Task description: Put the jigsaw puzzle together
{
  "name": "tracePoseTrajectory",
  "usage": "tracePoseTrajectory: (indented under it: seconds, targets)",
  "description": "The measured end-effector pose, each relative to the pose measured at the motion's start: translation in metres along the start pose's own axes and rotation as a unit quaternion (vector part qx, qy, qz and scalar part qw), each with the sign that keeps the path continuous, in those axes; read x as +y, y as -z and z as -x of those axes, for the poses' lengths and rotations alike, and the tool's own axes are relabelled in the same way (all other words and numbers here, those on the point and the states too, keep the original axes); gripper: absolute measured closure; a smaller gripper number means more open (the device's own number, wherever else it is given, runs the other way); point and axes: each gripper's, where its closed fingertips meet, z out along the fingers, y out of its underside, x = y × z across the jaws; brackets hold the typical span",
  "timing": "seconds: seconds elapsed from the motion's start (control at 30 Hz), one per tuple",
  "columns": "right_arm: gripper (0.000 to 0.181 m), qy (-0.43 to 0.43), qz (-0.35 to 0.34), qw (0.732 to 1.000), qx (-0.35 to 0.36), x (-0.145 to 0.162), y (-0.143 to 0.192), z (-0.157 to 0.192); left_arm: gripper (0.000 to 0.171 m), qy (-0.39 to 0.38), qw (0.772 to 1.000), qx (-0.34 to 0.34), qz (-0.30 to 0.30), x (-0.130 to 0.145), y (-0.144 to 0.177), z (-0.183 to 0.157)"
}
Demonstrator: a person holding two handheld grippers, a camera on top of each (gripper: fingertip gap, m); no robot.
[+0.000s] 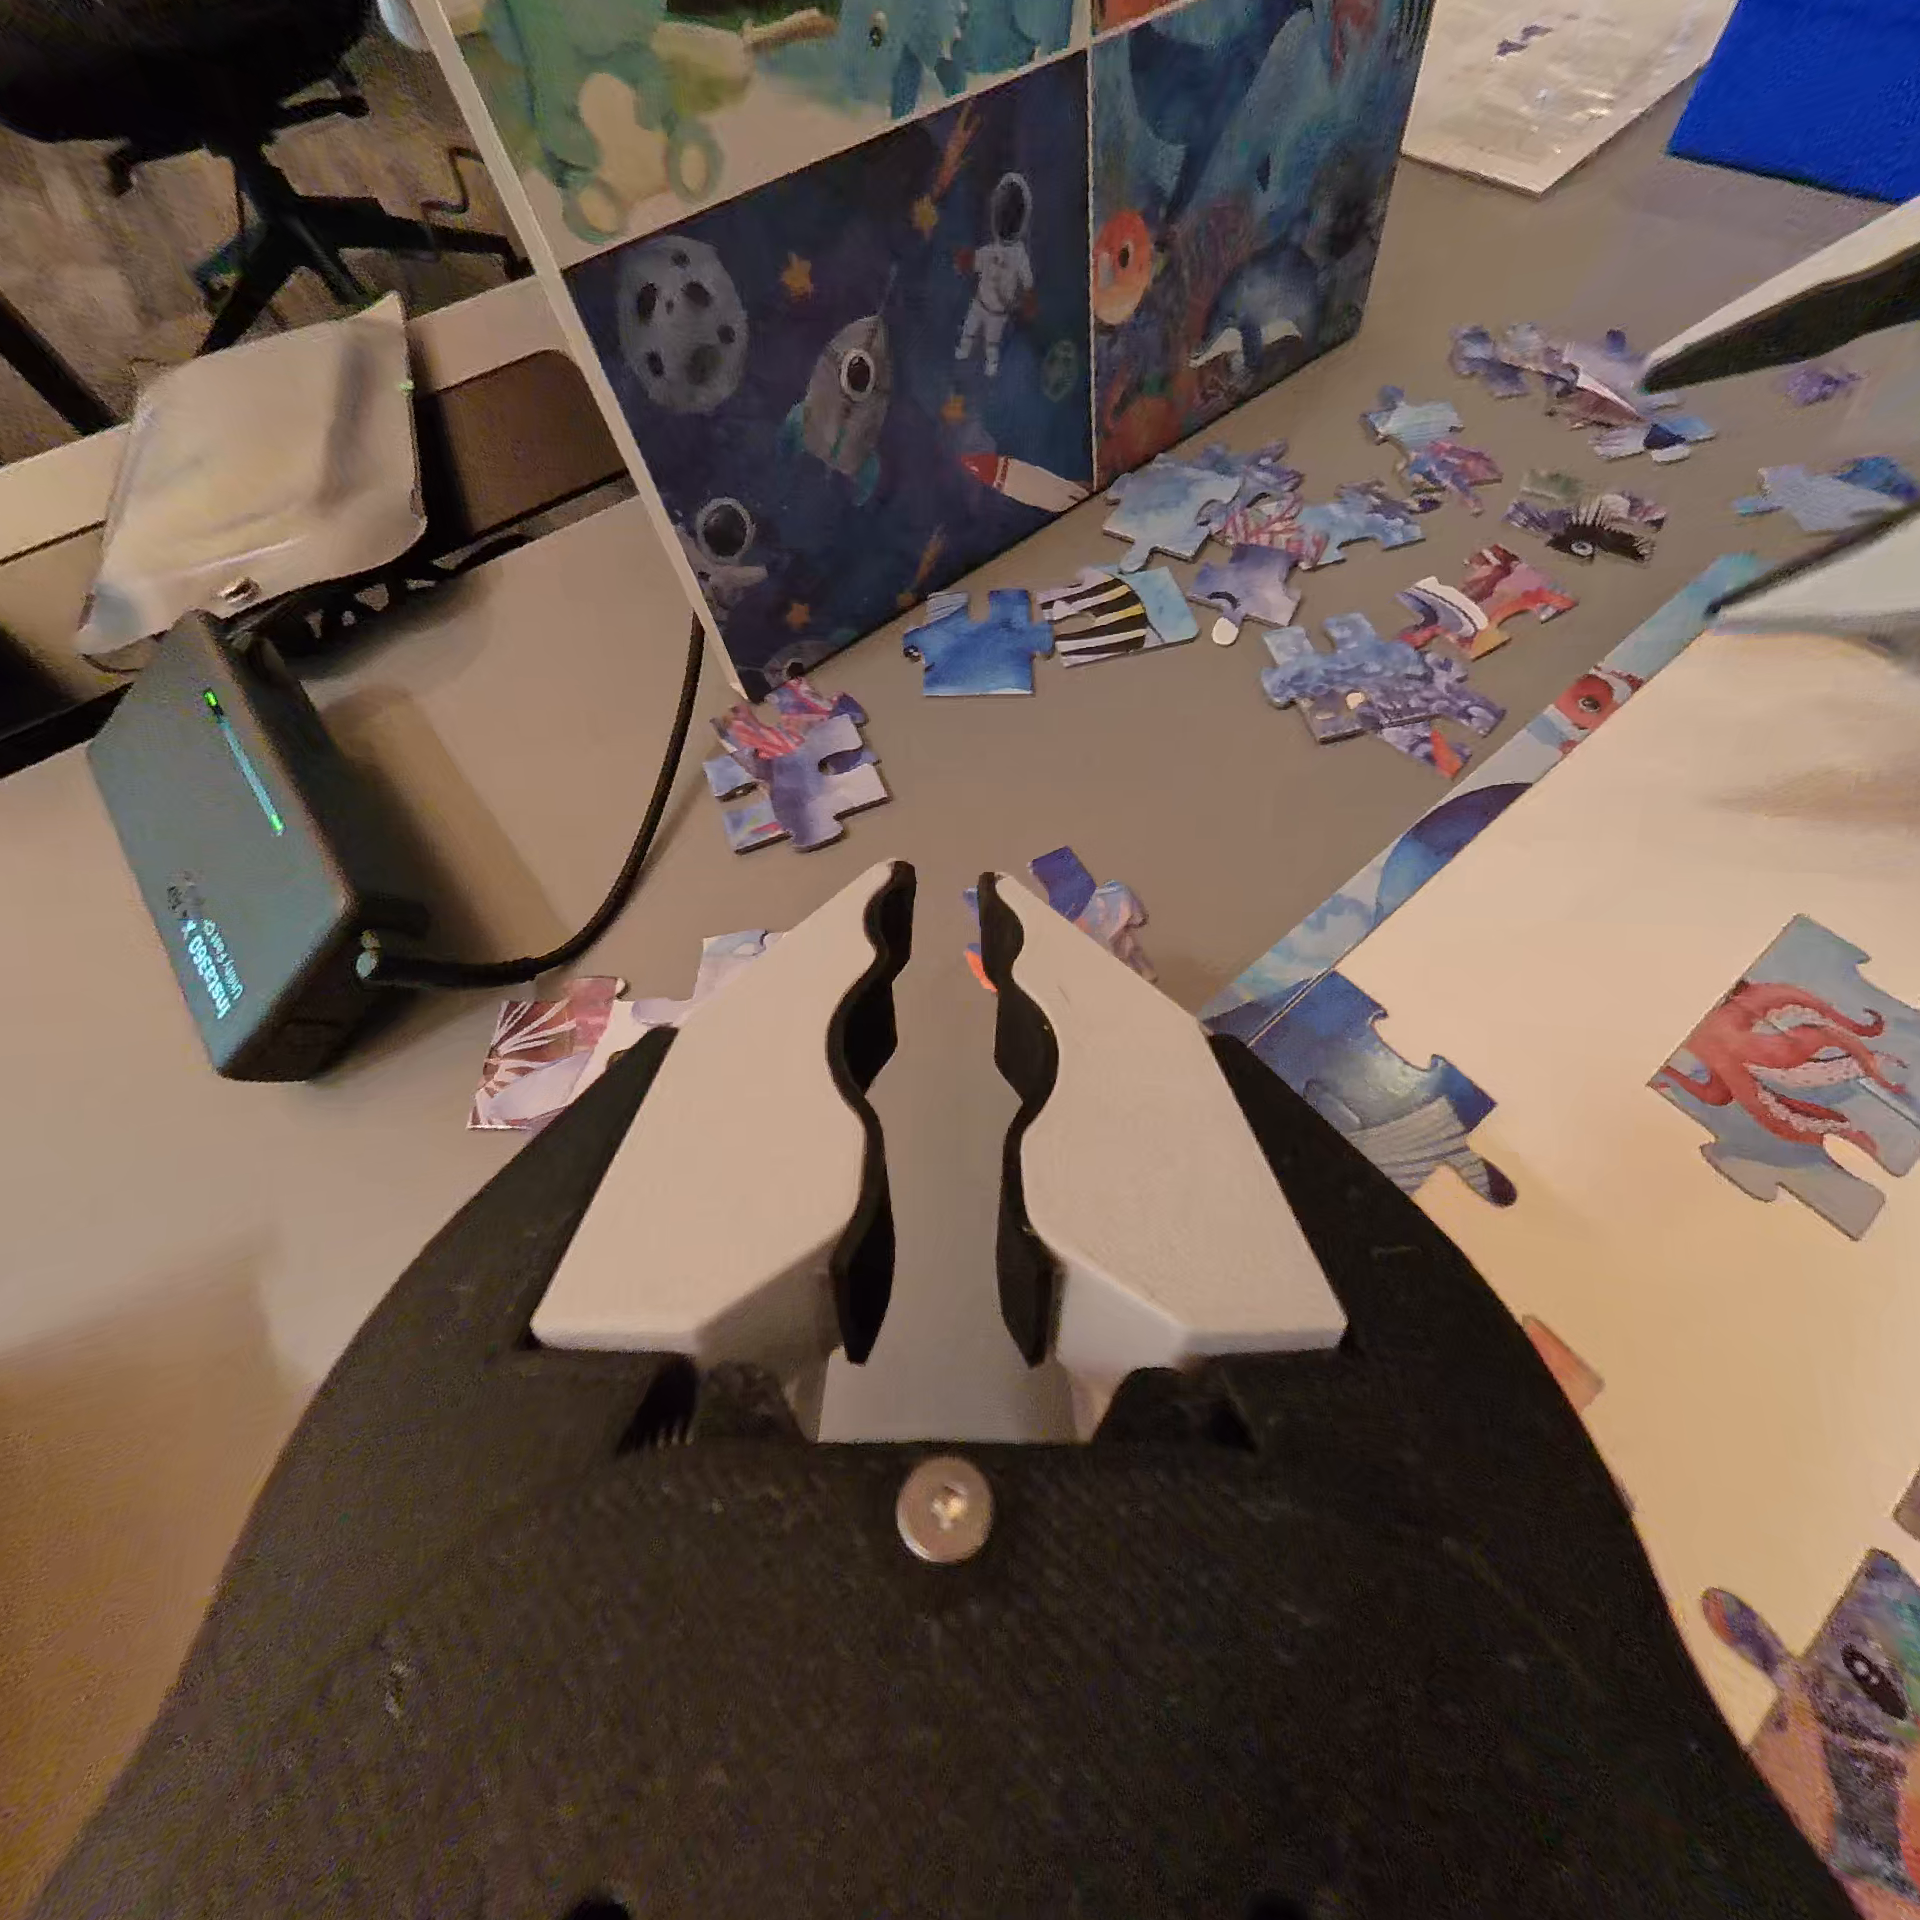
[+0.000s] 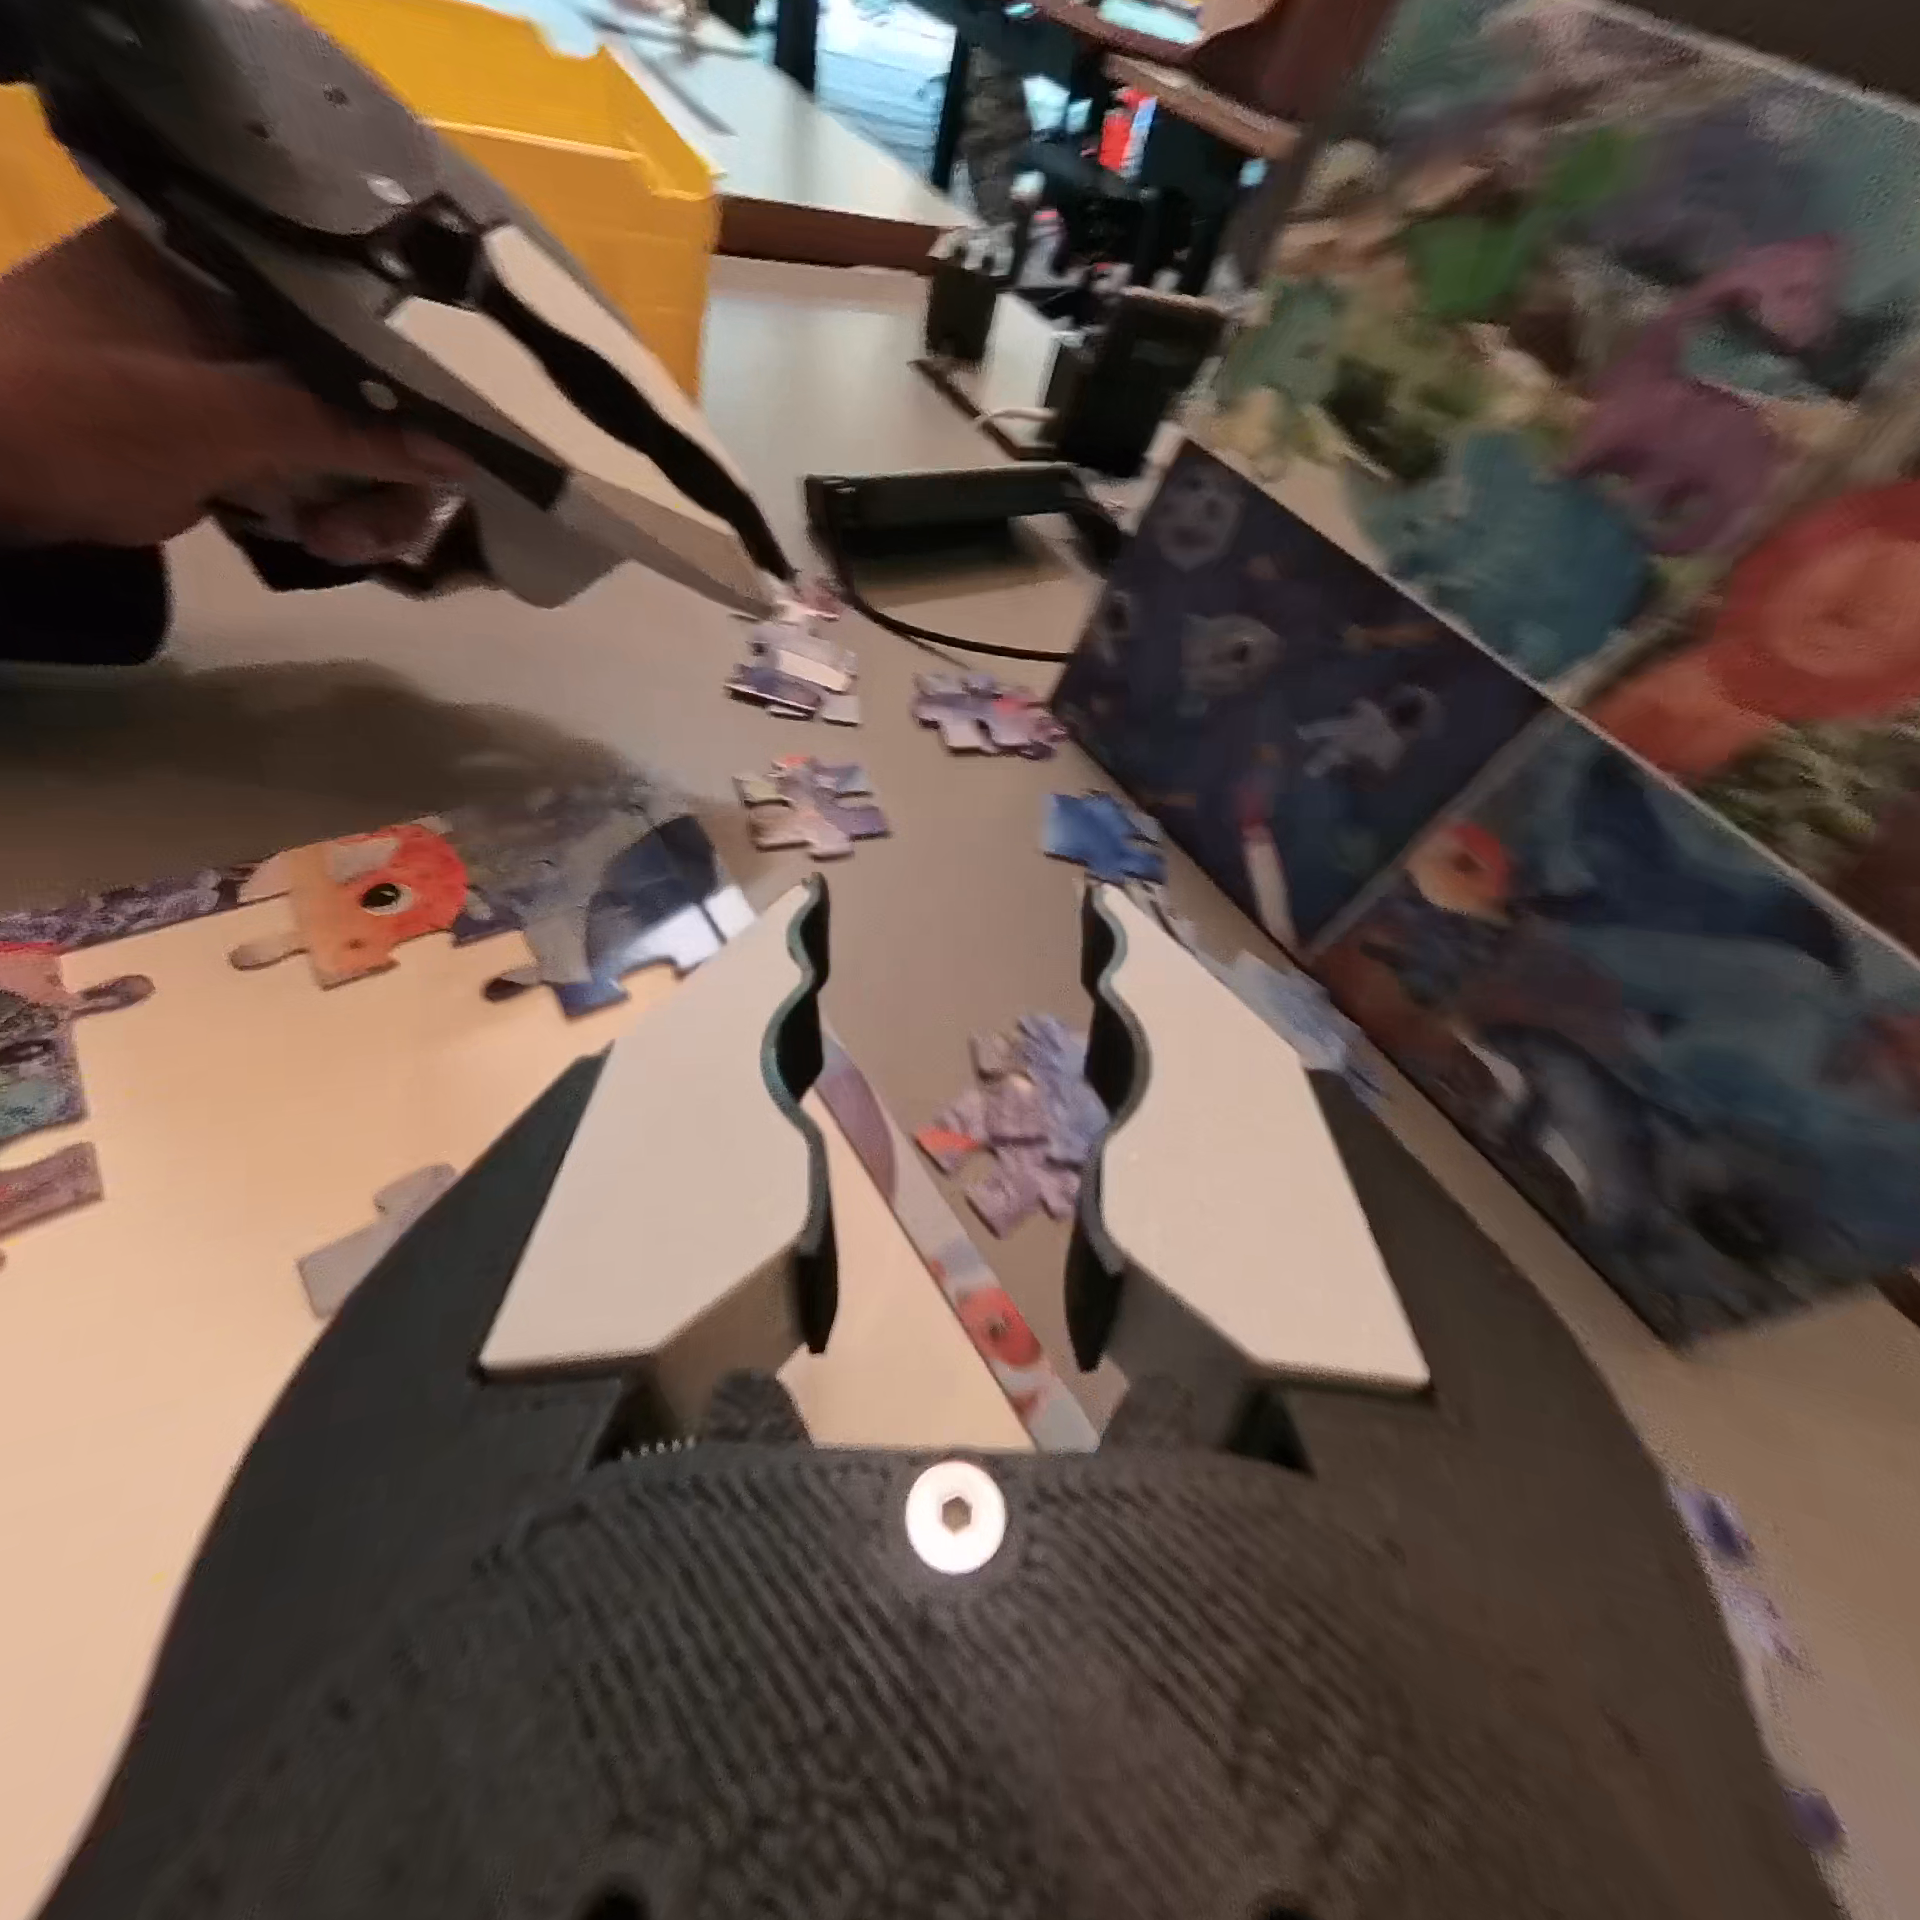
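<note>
Left wrist view, far left: dark device (image 1: 229,862) with cable on the grey worktop (image 1: 416,1247), probably parked clear of the work. Centre: left gripper (image 1: 948,883) low over loose jigsaw pieces (image 1: 1247,582), fingers almost together with a thin slit between them; cannot tell whether nipping a piece. Behind, picture box (image 1: 987,312) standing upright, likely propped as a reference. Right: pale board (image 1: 1662,831) carrying placed pieces, among them an octopus piece (image 1: 1787,1070), and seemingly reserved for assembly while unsorted pieces wait beside it. Upper right: right gripper (image 1: 1787,468), fingers apart. Right wrist view, upper left: hand (image 2: 156,436) angling the left gripper steeply down, tips touching 1 piece, apparently for a thin edge pinch. Centre: right gripper's fingers spread, empty, hovering over the board's edge and more loose pieces. Task judged early, with most pieces unjoined.
</note>
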Motion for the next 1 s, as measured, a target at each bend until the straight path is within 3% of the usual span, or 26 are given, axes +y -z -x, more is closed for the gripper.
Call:
tracePoseTrajectory:
  seconds: [0.17,0.4,0.6,0.83,1.0]
  targets:
    - [0.123,0.040,0.073,0.992,-0.092,0.004,-0.064,0.036,0.165,-0.016,1.000,-0.009,0.014,0.016,-0.002,0.010]
    - [0.124,-0.006,0.167,0.972,-0.164,0.032,-0.123,0.051,0.164,0.002,1.000,-0.009,-0.026,0.002,0.017,0.025]
    - [0.137,-0.014,0.181,0.966,-0.183,0.038,-0.124,0.058,0.164,0.024,0.999,0.002,-0.025,0.005,0.015,0.027]
    - [0.138,0.001,0.170,0.970,-0.174,0.037,-0.122,0.052,0.164,0.034,0.999,0.002,-0.032,0.008,0.014,0.032]
    - [0.138,-0.013,0.123,0.971,-0.204,0.014,-0.096,0.059,0.164,0.025,0.999,0.004,-0.031,0.010,0.011,0.030]
